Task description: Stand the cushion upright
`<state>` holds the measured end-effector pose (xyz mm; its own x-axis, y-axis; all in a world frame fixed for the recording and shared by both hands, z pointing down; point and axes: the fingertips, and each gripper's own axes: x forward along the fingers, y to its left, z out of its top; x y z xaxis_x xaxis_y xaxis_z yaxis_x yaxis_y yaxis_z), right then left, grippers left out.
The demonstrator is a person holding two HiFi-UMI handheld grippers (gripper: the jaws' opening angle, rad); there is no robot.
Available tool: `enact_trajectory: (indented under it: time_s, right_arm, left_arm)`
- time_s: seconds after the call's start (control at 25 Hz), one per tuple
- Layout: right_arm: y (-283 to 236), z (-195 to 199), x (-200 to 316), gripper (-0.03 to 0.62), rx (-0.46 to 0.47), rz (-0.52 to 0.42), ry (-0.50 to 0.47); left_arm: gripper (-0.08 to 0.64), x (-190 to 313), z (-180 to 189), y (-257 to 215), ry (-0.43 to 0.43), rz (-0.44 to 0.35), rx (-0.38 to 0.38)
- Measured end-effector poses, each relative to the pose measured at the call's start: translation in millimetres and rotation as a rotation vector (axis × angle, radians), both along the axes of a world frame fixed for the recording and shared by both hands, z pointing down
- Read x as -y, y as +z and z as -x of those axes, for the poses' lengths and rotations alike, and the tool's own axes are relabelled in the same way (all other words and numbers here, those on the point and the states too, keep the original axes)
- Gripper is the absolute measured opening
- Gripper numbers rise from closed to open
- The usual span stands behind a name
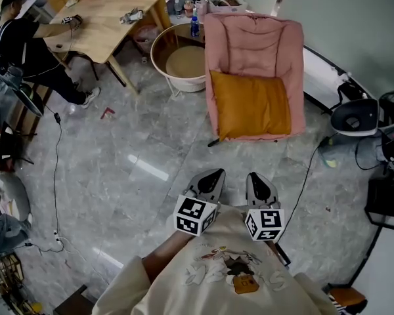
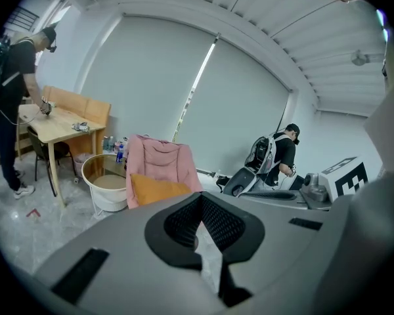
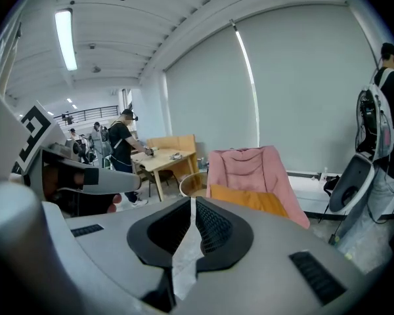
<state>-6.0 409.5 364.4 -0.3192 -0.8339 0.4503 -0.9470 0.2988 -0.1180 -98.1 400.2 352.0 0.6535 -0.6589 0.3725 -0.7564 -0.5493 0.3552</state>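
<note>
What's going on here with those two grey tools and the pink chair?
A person holds a two-jaw gripper in each hand; the left gripper and right gripper are both shut and empty. They point at a pink padded chair some way off, where an orange square cushion lies on the seat, not yet touched.

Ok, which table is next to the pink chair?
The round table, right beside the chair; the wooden table stands farther off, with a person at it.
</note>
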Motion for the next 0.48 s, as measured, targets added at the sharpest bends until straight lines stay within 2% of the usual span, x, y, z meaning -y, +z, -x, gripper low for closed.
enact_trajectory:
  time_s: [0.48]
  right_arm:
    - [6,48,35,0.038,-0.03,0.024,0.016]
  left_arm:
    - [0.005,29,58,12,-0.004,0.039,-0.028]
